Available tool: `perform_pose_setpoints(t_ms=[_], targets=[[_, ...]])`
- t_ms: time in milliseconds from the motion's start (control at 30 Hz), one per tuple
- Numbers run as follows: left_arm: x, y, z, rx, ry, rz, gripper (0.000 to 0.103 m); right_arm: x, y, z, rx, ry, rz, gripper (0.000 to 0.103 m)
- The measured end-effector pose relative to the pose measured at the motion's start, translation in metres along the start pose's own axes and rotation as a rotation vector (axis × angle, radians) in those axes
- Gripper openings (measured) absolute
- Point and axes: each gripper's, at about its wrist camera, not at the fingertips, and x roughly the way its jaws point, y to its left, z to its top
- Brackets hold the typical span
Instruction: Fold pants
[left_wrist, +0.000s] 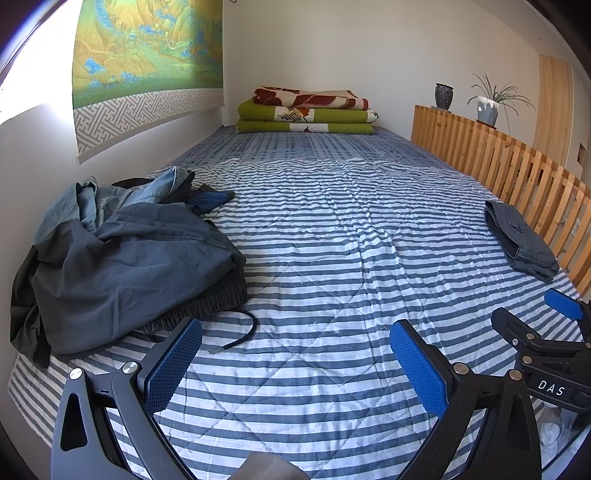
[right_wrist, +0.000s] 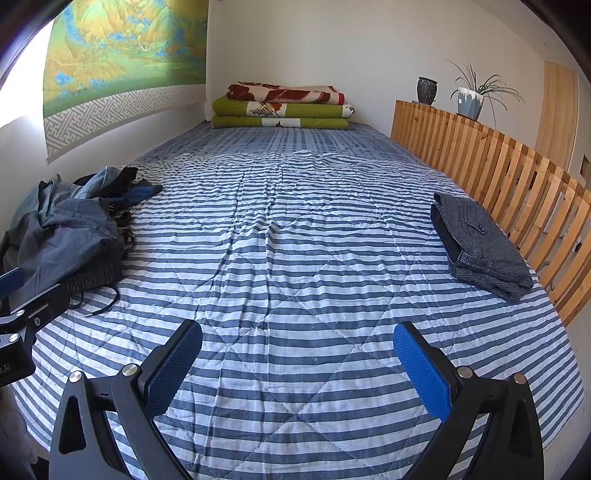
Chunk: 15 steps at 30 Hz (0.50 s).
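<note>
A striped quilt (left_wrist: 314, 258) covered the whole bed, blue and white bands running across it. Along its right side ran a wooden slatted rail (left_wrist: 517, 173), and a stack of folded blankets (left_wrist: 306, 110) lay at the far end against the wall.

The heap of unfolded pants (left_wrist: 122, 258) lay on the quilt's left side, against the wall, dark blue-grey cloth on top with paler denim behind; a black drawstring (left_wrist: 240, 332) trailed out from under it. A folded grey pair (right_wrist: 480, 243) sat on the right side, just beside the rail.

The left gripper (left_wrist: 295, 354) hovered low over the quilt's near edge, pointing up the bed, its fingers spread wide with nothing between them. The heap lay just ahead and left of its left finger, not touching. The right gripper (right_wrist: 297, 356) hovered level beside it, jaws likewise spread and empty, the folded pair well ahead to its right.

White letters "DAS" (left_wrist: 551, 387) showed on the right gripper's body in the left wrist view.
</note>
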Motion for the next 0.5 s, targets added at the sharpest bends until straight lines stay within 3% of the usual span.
perform_pose_setpoints(t_ms=[500], targets=[[-0.009, 0.021, 0.005, -0.031, -0.023, 0.006, 0.103, 0.006, 0.008, 0.0, -0.004, 0.013, 0.023, 0.102]])
